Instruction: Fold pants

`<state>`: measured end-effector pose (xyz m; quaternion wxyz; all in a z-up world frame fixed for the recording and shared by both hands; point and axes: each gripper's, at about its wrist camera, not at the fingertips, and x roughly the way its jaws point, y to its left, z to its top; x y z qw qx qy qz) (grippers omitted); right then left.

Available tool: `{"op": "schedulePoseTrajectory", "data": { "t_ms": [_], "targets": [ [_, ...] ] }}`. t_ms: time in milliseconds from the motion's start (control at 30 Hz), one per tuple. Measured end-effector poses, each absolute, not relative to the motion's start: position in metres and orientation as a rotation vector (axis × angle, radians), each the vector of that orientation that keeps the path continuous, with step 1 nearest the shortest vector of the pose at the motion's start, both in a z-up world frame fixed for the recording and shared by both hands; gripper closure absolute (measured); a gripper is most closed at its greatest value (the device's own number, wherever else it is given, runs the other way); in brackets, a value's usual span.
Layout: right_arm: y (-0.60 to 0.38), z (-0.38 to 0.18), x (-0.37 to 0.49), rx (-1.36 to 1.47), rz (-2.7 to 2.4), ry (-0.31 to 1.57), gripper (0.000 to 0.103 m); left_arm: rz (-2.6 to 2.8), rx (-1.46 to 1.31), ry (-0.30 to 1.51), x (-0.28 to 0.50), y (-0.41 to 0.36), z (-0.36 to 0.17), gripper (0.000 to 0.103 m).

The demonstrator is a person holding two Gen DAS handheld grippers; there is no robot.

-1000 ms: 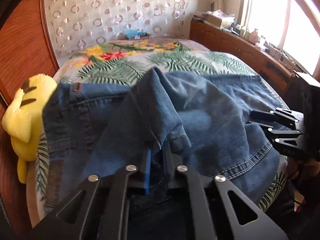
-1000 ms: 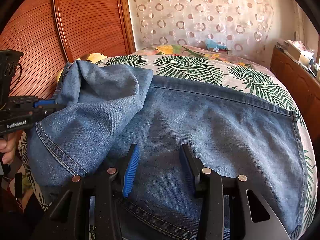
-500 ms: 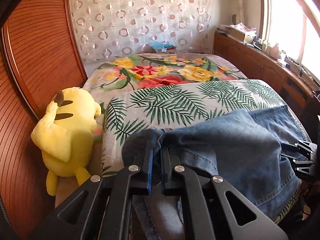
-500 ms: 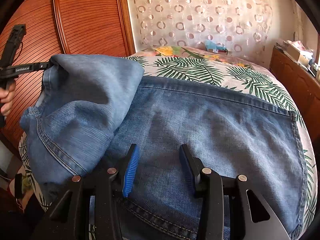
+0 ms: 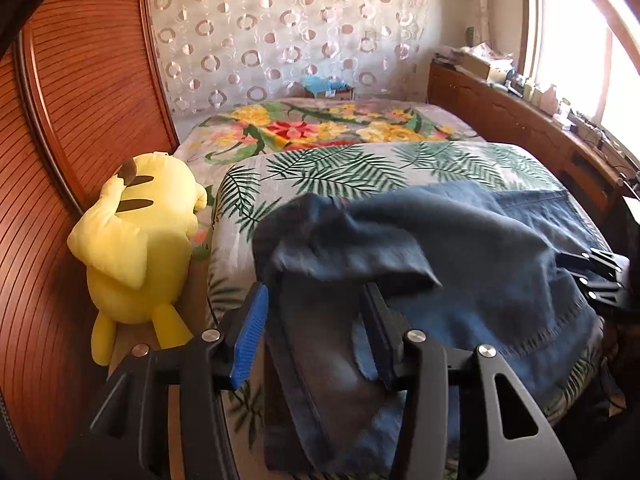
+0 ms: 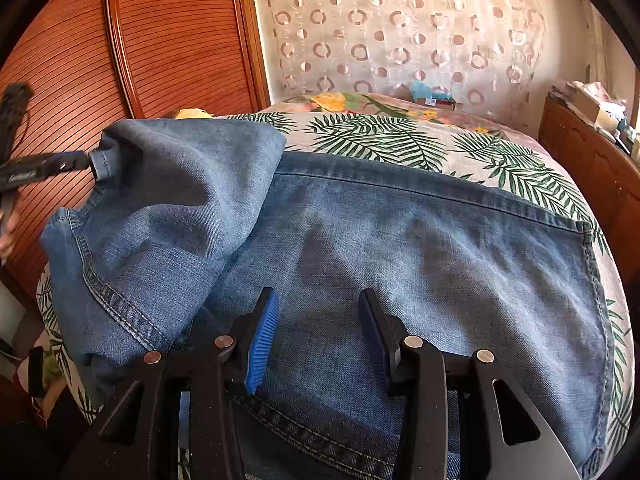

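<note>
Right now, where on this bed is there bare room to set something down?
Free: the palm-leaf cover between the jeans and the floral blanket. Crowded: the near half under the jeans, and the left edge by the plush toy.

A yellow plush toy lies against the slatted wooden wardrobe beside a bed spread with a palm-leaf sheet and a floral blanket. A circle-patterned curtain hangs behind, while a cluttered wooden sideboard runs beneath the sunlit window.
</note>
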<state>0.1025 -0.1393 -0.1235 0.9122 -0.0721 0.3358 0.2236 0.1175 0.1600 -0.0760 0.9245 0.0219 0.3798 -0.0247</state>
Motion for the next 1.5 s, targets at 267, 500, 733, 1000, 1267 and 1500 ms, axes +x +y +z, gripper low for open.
{"op": "schedulePoseTrajectory", "data": {
  "t_ms": [267,500,733,1000,1267,1500],
  "targets": [
    [-0.138,-0.124,0.103,-0.151,0.459,0.697,0.06,-0.139,0.046,0.827,0.095,0.133,-0.103,0.055],
    [-0.139,-0.124,0.104,-0.147,0.461,0.696,0.06,-0.132,0.011,0.824,0.086,0.135,-0.107,0.091],
    [-0.138,-0.124,0.103,-0.146,0.46,0.692,0.06,-0.074,-0.05,0.733,0.04,0.155,-0.075,0.092],
    [-0.139,-0.124,0.101,-0.15,0.456,0.687,0.06,-0.003,-0.06,0.811,0.041,0.172,-0.103,0.09],
    [-0.13,-0.116,0.085,-0.179,0.488,0.674,0.06,-0.012,-0.047,0.766,0.043,0.166,-0.091,0.064],
    [-0.109,-0.094,0.05,-0.142,0.64,0.646,0.06,-0.047,-0.04,0.729,0.047,0.151,-0.082,0.049]
  ]
}}
